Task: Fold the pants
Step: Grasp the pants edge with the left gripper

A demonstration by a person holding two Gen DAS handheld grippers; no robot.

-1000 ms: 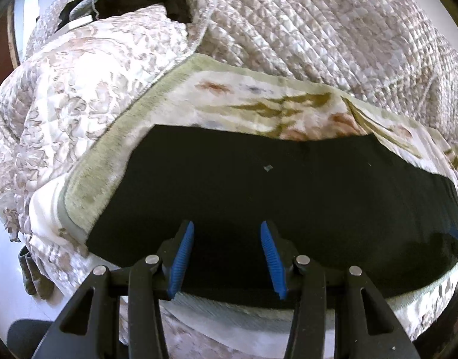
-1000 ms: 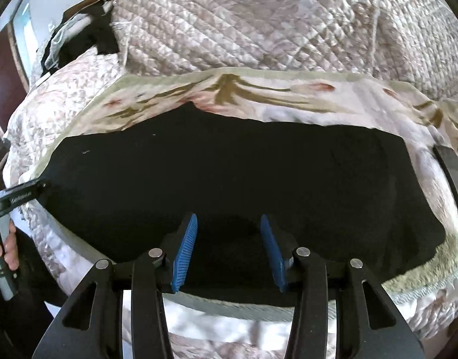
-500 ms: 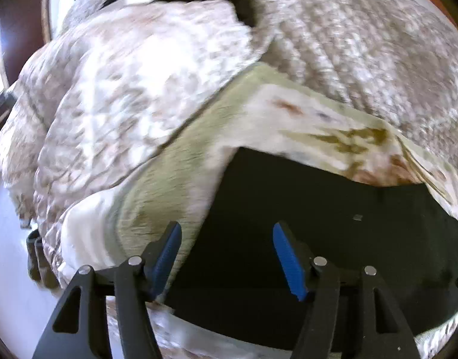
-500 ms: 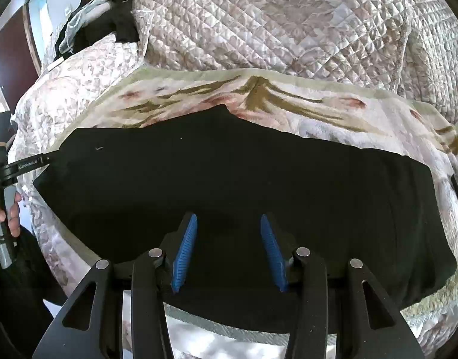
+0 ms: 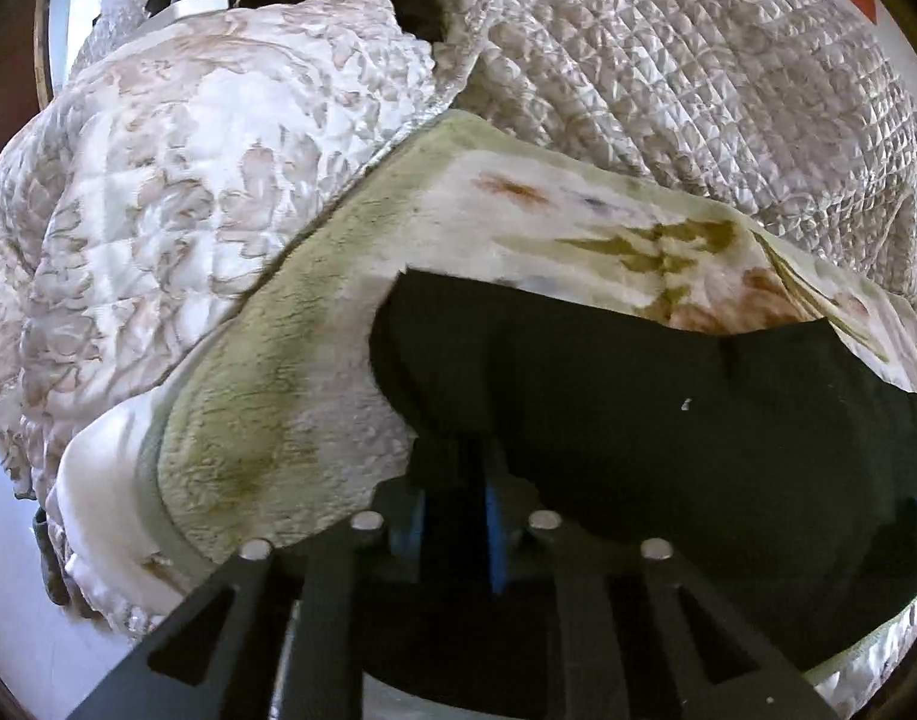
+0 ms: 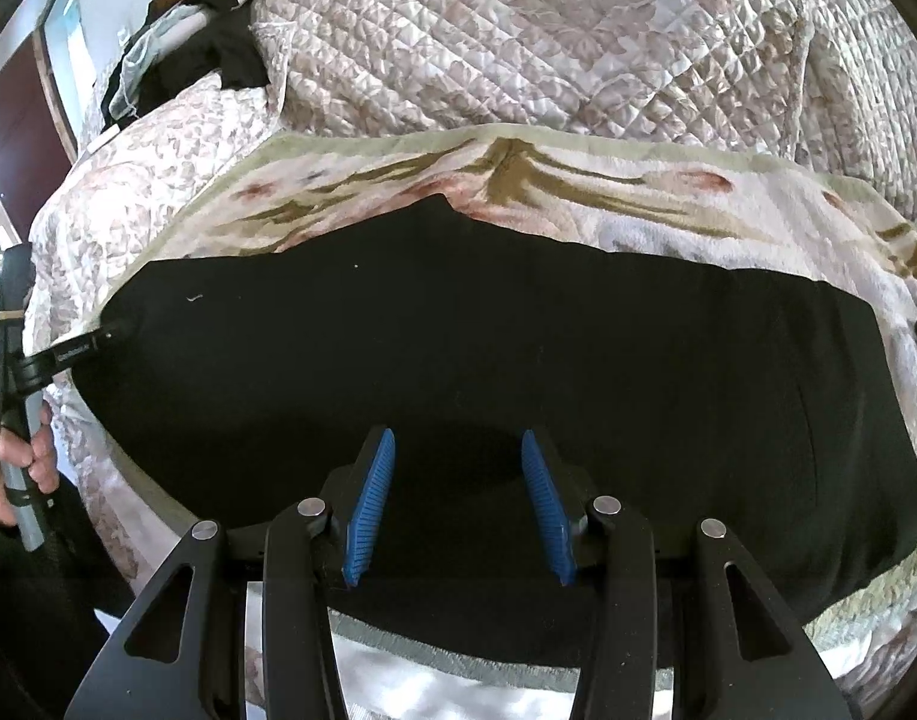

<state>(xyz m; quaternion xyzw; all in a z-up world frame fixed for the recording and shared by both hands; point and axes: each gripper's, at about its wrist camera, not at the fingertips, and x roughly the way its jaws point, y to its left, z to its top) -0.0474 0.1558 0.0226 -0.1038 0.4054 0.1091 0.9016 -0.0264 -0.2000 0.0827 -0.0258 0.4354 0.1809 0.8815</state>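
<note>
The pants (image 6: 488,360) lie spread flat and lengthwise on the blanket (image 6: 608,192) near the bed's front edge, a good flat base for folding; the left gripper (image 5: 452,510) has just been closing, and its 2 blue fingers (image 5: 494,516) now stand close together with black cloth bunched between them — a pinch on the pants' left end, which already humps up off the blanket; from the right wrist view that gripper (image 6: 113,333) meets the cloth at its far left corner, a hand (image 6: 14,456) on its handle; the right gripper (image 6: 455,498) hovers over the near middle with fingers (image 6: 371,504) spread and nothing between them; likely it waits to pin or guide while the left end is carried across — the first fold looks barely begun
</note>
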